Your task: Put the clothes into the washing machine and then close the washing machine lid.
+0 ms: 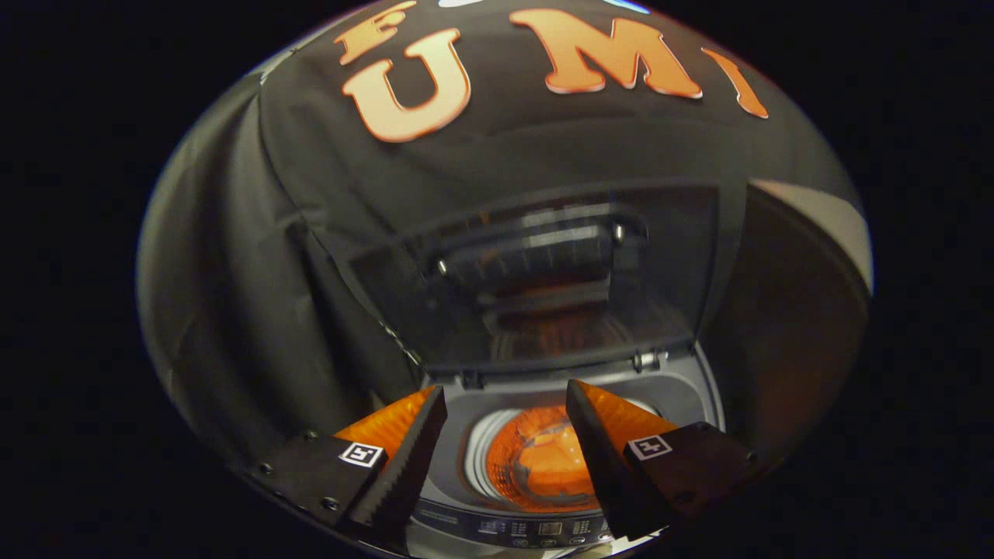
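Both jaws of the gripper (506, 404) stand wide apart and I see nothing held between them; they are released. From where I operate, the left finger (404, 458) and the right finger (602, 458) show their dark toothed inner faces, with orange sides behind them and a small square marker on each black mount.

Between the two fingers and below them I look down into the washing machine (683, 388). Its round drum (536, 462) is open, and the inside glows orange. Something orange lies in the bottom of the drum; I think these are the clothes (553, 466), but the shape is too blurred for me to tell the fabric.

On the near side of the drum runs the control panel (536, 529), a dark strip with small markings.

Beyond the fingertips, on the far side, the lid (543, 272) stands raised and upright on its hinges (648, 359). It is dark and see-through, and it reflects some orange light.
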Available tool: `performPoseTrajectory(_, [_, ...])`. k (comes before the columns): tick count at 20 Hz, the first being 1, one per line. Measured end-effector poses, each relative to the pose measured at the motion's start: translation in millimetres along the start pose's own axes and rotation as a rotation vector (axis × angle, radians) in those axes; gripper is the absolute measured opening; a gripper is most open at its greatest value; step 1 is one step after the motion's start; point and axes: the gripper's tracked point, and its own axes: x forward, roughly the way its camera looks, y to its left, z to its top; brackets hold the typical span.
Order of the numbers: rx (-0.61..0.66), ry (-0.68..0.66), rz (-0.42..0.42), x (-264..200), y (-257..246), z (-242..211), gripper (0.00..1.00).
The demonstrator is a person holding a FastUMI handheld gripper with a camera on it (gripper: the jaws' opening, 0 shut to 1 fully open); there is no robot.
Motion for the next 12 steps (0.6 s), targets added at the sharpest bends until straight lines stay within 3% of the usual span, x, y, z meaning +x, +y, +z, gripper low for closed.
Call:
performPoseTrajectory(6, [-0.016,-0.241,0.043,-70,10,108,0.98])
performPoseTrajectory(12, [-0.081,-0.338,0.049,-96,15,167,0.98])
